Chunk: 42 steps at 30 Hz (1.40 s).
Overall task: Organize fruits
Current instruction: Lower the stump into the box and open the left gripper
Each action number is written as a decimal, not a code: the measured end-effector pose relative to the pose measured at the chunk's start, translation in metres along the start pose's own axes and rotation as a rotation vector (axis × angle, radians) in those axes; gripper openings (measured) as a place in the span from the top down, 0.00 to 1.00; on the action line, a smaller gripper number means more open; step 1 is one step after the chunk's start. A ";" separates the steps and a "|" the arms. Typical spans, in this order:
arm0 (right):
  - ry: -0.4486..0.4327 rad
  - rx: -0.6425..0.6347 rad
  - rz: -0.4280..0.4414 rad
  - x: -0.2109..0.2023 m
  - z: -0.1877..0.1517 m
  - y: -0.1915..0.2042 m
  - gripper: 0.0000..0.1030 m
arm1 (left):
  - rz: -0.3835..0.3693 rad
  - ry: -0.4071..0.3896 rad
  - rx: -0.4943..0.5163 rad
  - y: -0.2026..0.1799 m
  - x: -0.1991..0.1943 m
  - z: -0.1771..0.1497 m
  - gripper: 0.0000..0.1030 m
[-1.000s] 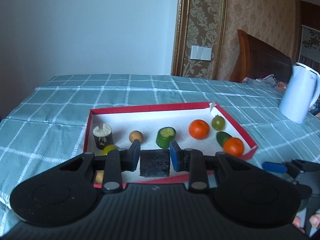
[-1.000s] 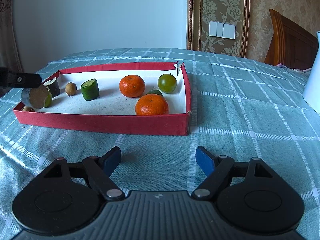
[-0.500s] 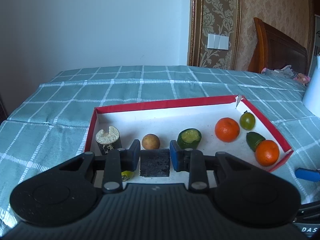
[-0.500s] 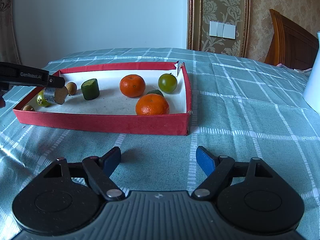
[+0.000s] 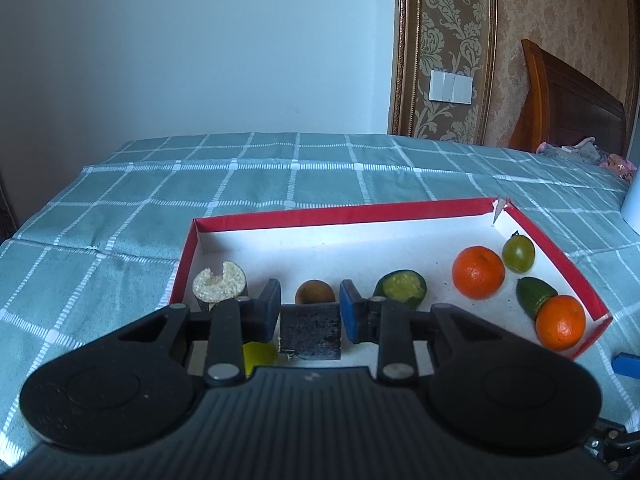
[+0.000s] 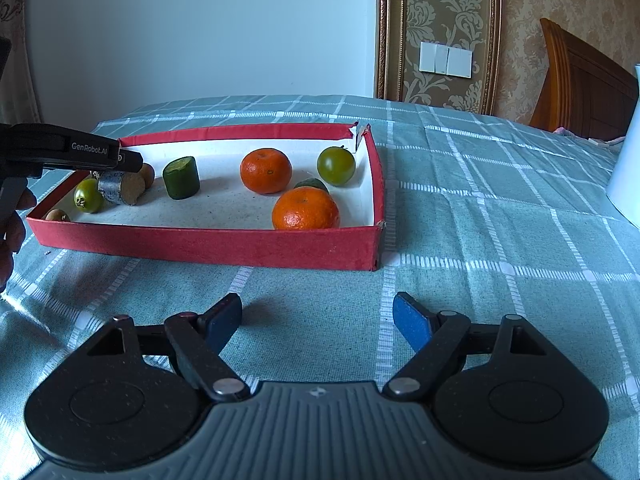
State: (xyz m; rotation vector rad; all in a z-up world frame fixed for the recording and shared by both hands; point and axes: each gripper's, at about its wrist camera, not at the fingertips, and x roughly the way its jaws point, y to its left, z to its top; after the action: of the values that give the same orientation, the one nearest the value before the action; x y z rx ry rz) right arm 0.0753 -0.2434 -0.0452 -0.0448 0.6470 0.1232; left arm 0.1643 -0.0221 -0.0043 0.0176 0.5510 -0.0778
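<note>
Clearly, "GenRobot.AI" marks the left gripper (image 6: 120,178) above the tray (image 6: 208,246).

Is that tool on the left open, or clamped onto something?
Clamped. The left tool grips a dark cylindrical piece between both pads, above the red tray.

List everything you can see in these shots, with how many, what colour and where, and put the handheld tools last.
Tray: one, red walls, white floor, on the table.
Tablecloth: one, teal check, covers the table.
Mandarins: two, orange, right part of tray.
Round green fruits: two, one in the far right corner, one near the left end.
Green cut piece: one, mid tray.
Small brown fruits: two, left part of tray.
Dark cut pieces: two, one standing at the left wall, one held.
Kettle: one, white, right edge.
Left tool: shut on a dark cut piece.
Right tool: open, over the cloth.
</note>
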 end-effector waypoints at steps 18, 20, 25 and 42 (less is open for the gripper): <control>0.000 0.000 0.000 0.000 0.000 0.000 0.19 | -0.030 0.014 0.028 0.000 -0.020 -0.016 0.71; 0.000 0.000 0.000 0.000 0.000 0.000 0.19 | -0.032 0.011 0.034 -0.002 -0.022 -0.018 0.71; 0.001 -0.001 0.000 0.000 0.000 0.000 0.19 | -0.034 0.003 0.023 -0.001 -0.029 -0.022 0.71; 0.001 -0.001 0.000 0.001 0.000 0.001 0.18 | -0.020 -0.031 0.067 -0.008 -0.049 -0.042 0.39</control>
State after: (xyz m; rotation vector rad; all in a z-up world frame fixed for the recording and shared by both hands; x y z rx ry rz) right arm 0.0760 -0.2425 -0.0454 -0.0459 0.6483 0.1236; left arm 0.1003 -0.0254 -0.0140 0.0763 0.5170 -0.1164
